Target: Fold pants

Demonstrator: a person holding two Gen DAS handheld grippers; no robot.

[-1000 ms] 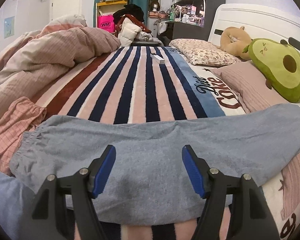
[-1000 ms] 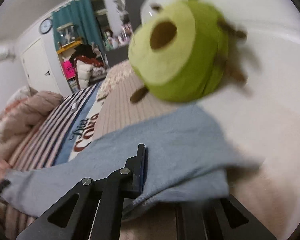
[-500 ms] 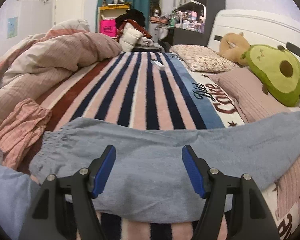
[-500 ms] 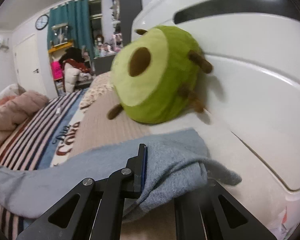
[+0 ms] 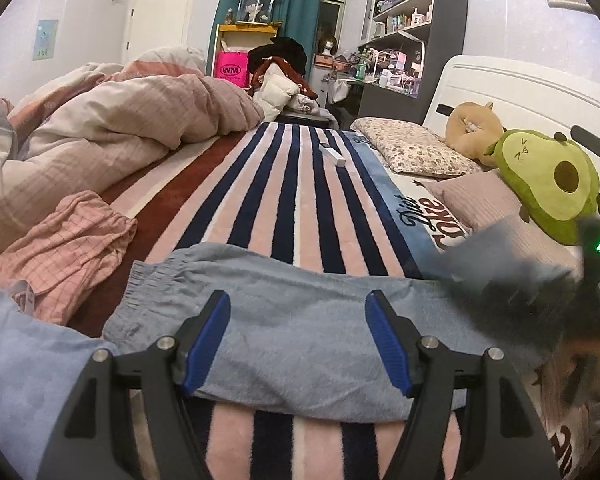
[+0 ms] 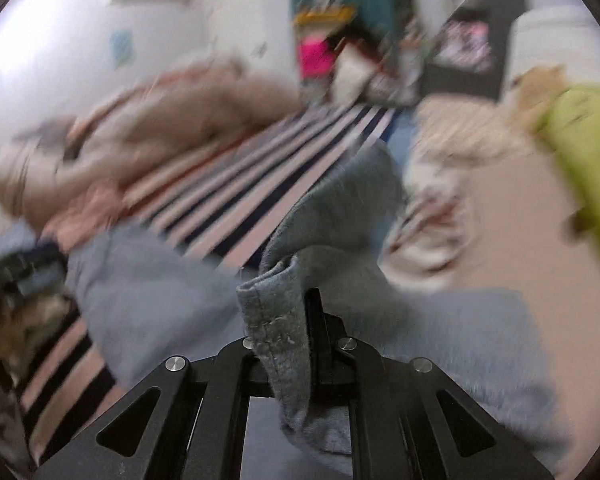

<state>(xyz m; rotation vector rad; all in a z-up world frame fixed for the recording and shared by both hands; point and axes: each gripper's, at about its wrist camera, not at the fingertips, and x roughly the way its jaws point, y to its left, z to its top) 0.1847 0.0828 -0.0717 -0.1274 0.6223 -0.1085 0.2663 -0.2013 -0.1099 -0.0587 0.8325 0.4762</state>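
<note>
Grey-blue sweatpants (image 5: 300, 320) lay flat across the lower centre of the left wrist view, on the striped blanket (image 5: 300, 200), elastic waistband toward the lower left of frame.

Left gripper (image 5: 298, 340) poised over mid-garment, blue pads (image 5: 206, 338) set wide apart, nothing between them; could not tell whether pads touched the cloth.

Right gripper (image 6: 296, 332) at bottom centre of the right wrist view, jaws closed narrow on the stitched hem (image 6: 268, 308) of a leg end. Hem stood up out of the grip, cloth bunched behind it toward frame centre. Heavy blur across that view. In the left wrist view, same leg end showed as a dark smear at right edge, raised off the bed.

Judged step: first lengthwise fold, leg end being carried over toward the waistband. Roughly early to midway; no finished fold visible.

Next move, as judged: hem to travel across to lower left of the left view and land square on the waistband edge, with mid-garment pinned or steadied to set the crease. Release only once edges align.

Nearby: pink checked shorts (image 5: 64, 248) left of the waistband, avocado plush (image 5: 552, 184) at right.
</note>
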